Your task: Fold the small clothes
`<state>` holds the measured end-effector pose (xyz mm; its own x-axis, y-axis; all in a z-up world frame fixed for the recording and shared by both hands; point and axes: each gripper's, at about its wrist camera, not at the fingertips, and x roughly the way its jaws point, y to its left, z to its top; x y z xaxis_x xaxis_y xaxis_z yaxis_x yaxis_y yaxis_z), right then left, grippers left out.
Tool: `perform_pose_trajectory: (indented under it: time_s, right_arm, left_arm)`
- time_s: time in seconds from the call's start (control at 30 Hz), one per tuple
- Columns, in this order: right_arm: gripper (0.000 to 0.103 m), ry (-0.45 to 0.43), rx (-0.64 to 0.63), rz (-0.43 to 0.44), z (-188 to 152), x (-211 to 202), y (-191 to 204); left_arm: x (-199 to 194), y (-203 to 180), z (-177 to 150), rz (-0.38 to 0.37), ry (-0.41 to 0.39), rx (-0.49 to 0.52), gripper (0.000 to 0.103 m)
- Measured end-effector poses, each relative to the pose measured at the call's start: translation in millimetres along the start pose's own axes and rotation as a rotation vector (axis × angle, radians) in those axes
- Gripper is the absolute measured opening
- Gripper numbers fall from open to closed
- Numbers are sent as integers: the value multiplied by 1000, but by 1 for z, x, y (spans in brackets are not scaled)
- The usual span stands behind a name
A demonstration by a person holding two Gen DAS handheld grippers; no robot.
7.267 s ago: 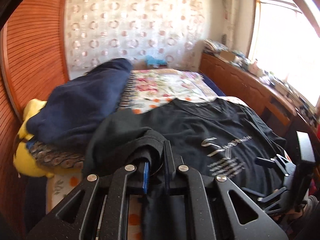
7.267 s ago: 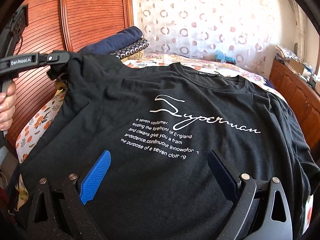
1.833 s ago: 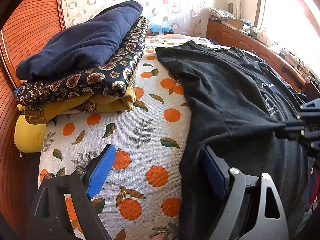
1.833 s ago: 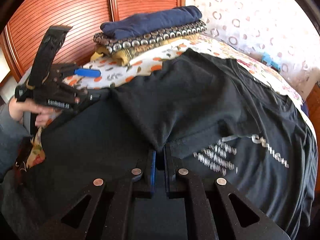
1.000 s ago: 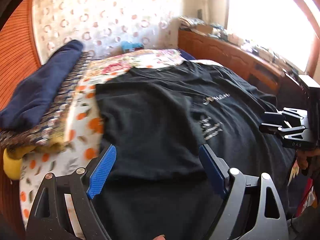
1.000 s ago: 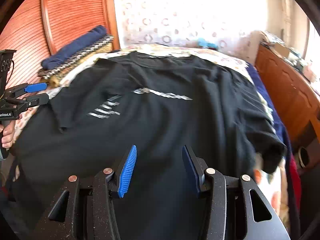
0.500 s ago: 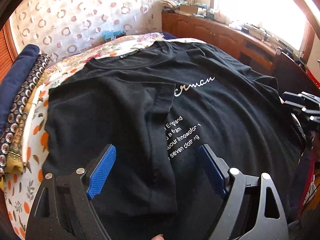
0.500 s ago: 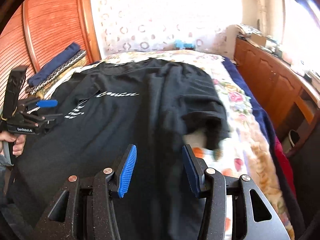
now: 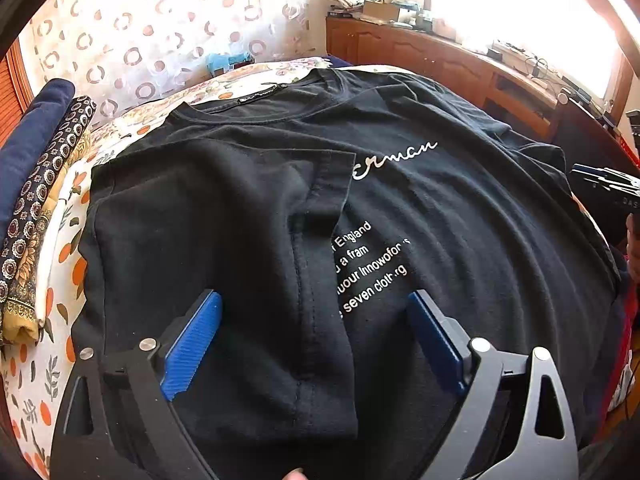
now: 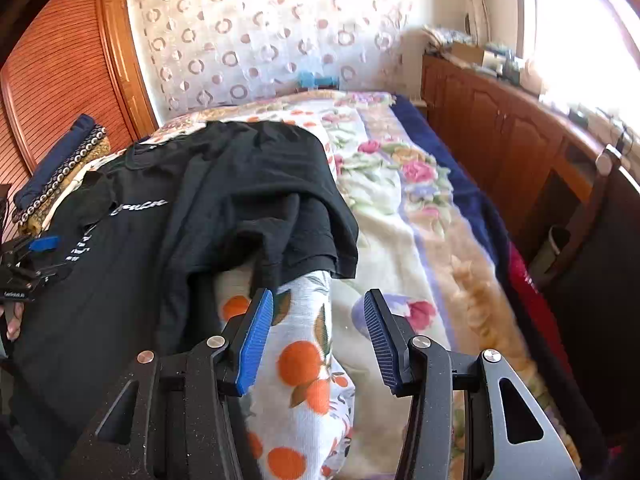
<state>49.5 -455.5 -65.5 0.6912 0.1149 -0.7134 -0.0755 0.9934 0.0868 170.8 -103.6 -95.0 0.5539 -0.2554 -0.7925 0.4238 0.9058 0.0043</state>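
A black T-shirt (image 9: 460,200) with white lettering lies face up on the bed. Its left side and sleeve (image 9: 208,216) are folded in over the chest. My left gripper (image 9: 316,336) is open and empty, just above the shirt's lower part. My right gripper (image 10: 318,336) is open and empty over the orange-print sheet (image 10: 304,364), just below the shirt's loose right sleeve (image 10: 304,236), which hangs rumpled at the shirt's (image 10: 120,280) edge. The left gripper also shows in the right wrist view (image 10: 28,256), and the right gripper at the left wrist view's right edge (image 9: 608,184).
A stack of folded clothes (image 9: 36,184) lies at the bed's left, by the wooden wardrobe (image 10: 60,80). A floral blanket (image 10: 400,208) covers the bed's right side. A wooden cabinet (image 10: 512,128) with clutter runs under the window. A patterned curtain (image 10: 260,40) hangs behind.
The left gripper let go of the left sleeve after folding it over the chest and swung to face the shirt. The right gripper opened and moved right, to the shirt's right sleeve.
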Motion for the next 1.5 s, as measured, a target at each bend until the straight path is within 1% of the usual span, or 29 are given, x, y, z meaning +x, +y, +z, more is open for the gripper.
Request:
perform_pose_trajectory:
  time_s: [0.13,0.2,0.4,0.47,0.57,0.7,0.73,0.77,0.8,0.87,0.93,0.97,1.0,1.1,1.17,1.23,1.33,1.37,1.43,1.47,1.5]
  right_arm:
    - [49,25,8,34,9,14,5]
    - [49,24,-3,61,12,15,12]
    - [49,29,-54,84,15,14,21]
    - [49,26,-73,75,14,11,24]
    - [49,26,-82,22,20,17,23]
    - [49,52,-62,-13,29,38,15]
    - [49,60,-50,-19,30,43,14]
    - [48,51,-25,10,32,47,9]
    - [44,42,1,28,34,49,4]
    - [22,29,18,42,38,52,-1]
    - [12,15,19,46,40,52,-3]
    - [9,5,20,37,43,51,-3]
    - [9,-14,24,25,46,49,-3]
    - [8,-75,40,29,56,37,1]
    - [8,-124,27,37,64,26,12]
    - [8,-168,-12,65,73,15,31]
    - [8,-200,-118,131,79,3,73]
    - [8,-192,-162,170,78,1,90]
    - [8,-144,-235,234,70,3,116]
    - [9,-115,-265,240,65,6,124]
    - [12,-77,-299,229,57,11,132]
  left_arm:
    - [0,0,-1,3,2,-1,96]
    - [0,0,0,3,2,-1,96]
    - [1,0,0,-1,4,2,98]
    - [1,-1,0,-1,4,2,98]
    - [2,-1,0,-1,4,1,98]
    - [2,0,0,-1,4,0,98]
    - [1,0,0,1,4,-2,98]
    - [1,0,0,6,3,-4,98]
    - [1,1,1,7,3,-6,98]
    - [-3,4,0,4,-15,-17,98]
    - [-12,8,-1,-10,-47,-36,98]
    - [-17,10,-2,-17,-59,-43,98]
    - [-21,12,-3,-18,-65,-46,98]
    - [-38,17,-5,6,-102,-49,98]
    - [-50,21,-6,7,-126,-58,98]
    - [-59,24,-7,10,-144,-67,98]
    - [-67,28,-9,23,-162,-75,98]
    - [-68,30,-9,26,-164,-78,98]
    - [-68,31,-11,24,-165,-85,98]
    - [-68,31,-12,21,-163,-88,98]
    - [-67,31,-13,19,-162,-89,98]
